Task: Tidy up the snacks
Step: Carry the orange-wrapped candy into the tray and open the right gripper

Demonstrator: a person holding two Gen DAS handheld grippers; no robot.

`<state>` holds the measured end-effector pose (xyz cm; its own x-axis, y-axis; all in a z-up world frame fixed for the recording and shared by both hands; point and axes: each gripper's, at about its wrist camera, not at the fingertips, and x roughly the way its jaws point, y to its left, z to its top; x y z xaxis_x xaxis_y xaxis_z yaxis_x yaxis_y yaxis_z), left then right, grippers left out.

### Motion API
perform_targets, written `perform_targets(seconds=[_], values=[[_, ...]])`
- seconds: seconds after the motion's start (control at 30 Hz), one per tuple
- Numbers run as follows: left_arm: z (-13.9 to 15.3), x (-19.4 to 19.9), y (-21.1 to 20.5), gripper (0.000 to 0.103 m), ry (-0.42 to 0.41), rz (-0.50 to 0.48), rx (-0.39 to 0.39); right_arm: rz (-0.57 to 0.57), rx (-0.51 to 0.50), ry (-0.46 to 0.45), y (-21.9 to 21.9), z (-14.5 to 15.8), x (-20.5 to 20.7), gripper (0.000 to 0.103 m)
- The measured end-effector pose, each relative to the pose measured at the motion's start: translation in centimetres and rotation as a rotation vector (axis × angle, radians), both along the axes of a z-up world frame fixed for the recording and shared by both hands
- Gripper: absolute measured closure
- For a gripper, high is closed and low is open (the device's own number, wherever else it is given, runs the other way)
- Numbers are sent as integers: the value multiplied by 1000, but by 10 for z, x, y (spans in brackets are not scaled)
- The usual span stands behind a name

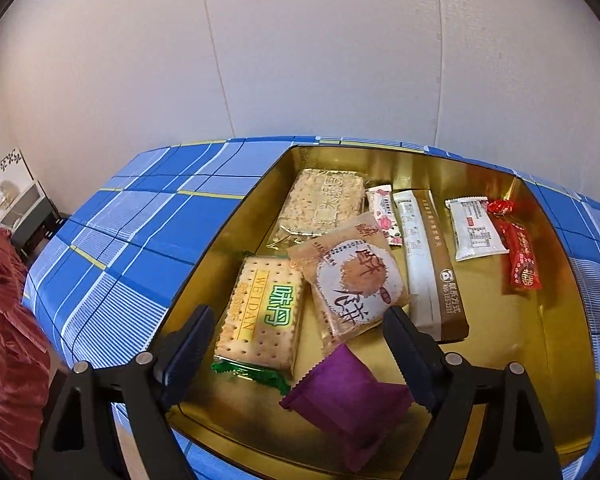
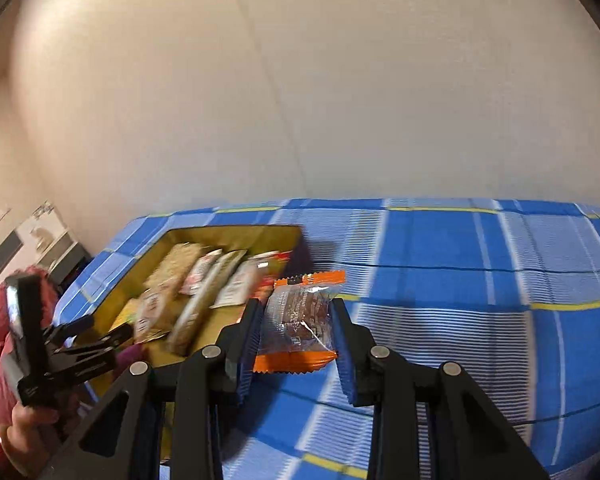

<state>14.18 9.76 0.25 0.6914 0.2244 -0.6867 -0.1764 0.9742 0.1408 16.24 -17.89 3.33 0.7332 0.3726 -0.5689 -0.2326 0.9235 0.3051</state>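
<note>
**Orange packet carried beside the gold box, purple one let go inside it**

The blue plaid surface (image 2: 440, 264) fills most of both views, its near and right edges cut off by the lens. On it sits the gold box (image 1: 480, 184), open-topped; in the right wrist view the box is smeared with blur, so the packets inside it cannot be told apart there, and its near corner is hidden behind the black arms of the right gripper (image 2: 296, 332).

The left wrist view is sharper. The left gripper (image 1: 296, 340) hangs over the near end of the box with its jaws spread wide and nothing between the pads. The purple packet (image 1: 348, 400) lies flat on the box floor just below and between them, apart from both pads, one corner toward the camera. Beyond it the cracker pack (image 1: 260, 308) runs lengthwise away from the jaws, and the long brown-and-white bar (image 1: 432, 264) lies the same way further right. The red candy (image 1: 516, 244) sits near the right wall.

The right jaws are closed narrowly on the orange-edged packet (image 2: 300, 320), pads pressing its two long sides. It is held just right of the box, its long axis pointing away from the camera, crimped ends front and back. Its print is too small to read
</note>
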Motion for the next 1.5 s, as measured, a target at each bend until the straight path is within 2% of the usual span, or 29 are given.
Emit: perform_targets(seconds=[0.17,0.3,0.6,0.77,1.03,1.13,1.4,1.5], values=[[2,-1,10,17,-5,18,-28,129,-6,3,41,-1,-5,69],[3,-4,15,17,-10,27,-31,205,-73,7,72,-2,-14,69],[9,-11,32,17,-23,51,-73,287,-148,94,114,-12,-25,69],[13,-14,38,17,-35,60,-107,282,-207,152,131,-21,-12,69],[16,-18,40,16,-49,53,-103,201,-277,232,146,-35,30,69],[18,-19,41,12,-54,56,-105,192,-309,243,150,-40,41,69],[19,-19,42,9,-53,54,-111,174,-284,299,152,-48,60,67],[19,-18,43,5,-51,59,-116,172,-266,304,150,-48,58,66]])
